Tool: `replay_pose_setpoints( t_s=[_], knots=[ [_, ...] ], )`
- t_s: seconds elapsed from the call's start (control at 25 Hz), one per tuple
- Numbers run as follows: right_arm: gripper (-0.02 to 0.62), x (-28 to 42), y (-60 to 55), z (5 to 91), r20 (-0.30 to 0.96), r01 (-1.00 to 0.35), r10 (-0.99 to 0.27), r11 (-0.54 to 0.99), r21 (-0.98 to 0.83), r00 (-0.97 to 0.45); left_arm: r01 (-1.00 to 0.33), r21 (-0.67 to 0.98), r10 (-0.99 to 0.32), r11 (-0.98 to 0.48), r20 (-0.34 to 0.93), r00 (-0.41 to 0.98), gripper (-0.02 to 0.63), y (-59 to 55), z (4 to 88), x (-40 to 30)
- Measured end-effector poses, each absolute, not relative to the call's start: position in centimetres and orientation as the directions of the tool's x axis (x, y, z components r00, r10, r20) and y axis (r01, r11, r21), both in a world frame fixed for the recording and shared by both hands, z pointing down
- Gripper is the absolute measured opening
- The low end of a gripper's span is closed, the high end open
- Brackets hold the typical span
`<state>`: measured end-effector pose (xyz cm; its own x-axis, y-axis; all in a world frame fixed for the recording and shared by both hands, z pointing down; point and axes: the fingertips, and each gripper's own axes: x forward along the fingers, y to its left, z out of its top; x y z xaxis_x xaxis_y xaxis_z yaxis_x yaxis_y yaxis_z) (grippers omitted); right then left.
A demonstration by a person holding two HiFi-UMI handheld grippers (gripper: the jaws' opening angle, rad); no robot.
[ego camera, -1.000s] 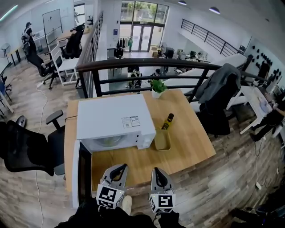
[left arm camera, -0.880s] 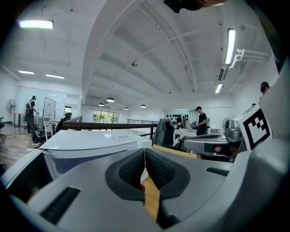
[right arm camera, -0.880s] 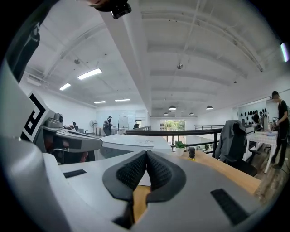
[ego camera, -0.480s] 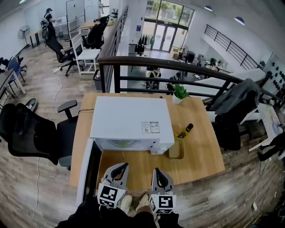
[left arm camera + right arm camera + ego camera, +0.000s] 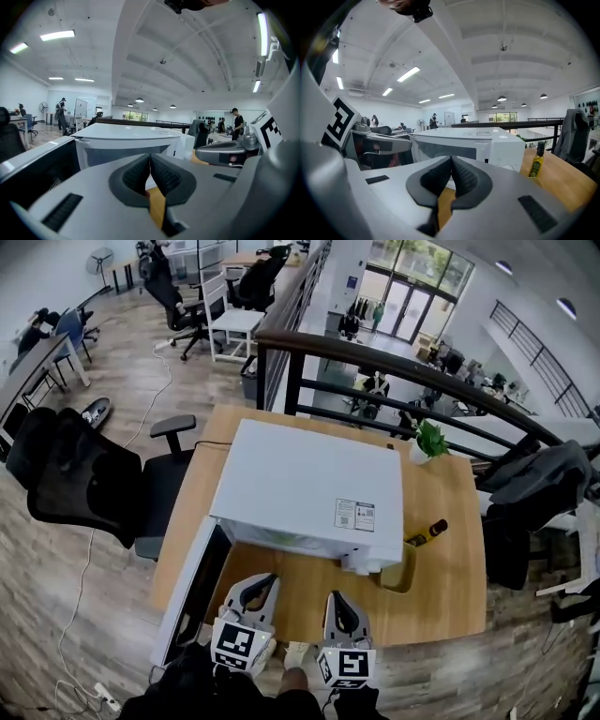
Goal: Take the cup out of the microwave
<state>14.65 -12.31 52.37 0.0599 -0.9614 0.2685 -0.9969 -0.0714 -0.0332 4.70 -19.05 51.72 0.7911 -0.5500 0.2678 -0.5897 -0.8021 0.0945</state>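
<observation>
Approach stage judged. Microwave (image 5: pixel 309 486) door (image 5: pixel 191 589) standing open; cup unseen. Left gripper (image 5: pixel 254 587), right gripper (image 5: pixel 338 607) jaws together, empty; opening required before reach inside.

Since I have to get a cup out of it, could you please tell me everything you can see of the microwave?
The microwave is a white box, seemingly painted metal, standing level on the wooden table, toward its left side. A small printed label sits on top near the front right corner. Its door, dark inside, hangs open to the left. The cavity shows only as a pale strip; what is inside cannot be made out.
</observation>
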Motion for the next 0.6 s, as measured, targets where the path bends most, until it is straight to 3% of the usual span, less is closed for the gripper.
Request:
replay_pose_setpoints(
  t_s=[0.6],
  knots=[
    [0.015,15.8,-18.5,60.2,0.339,-0.989,-0.93,0.112,-0.094,-0.138,-0.733,0.091,-0.67,-0.674,0.343,0.659,0.025,-22.9,58.8,5.5]
  ],
)
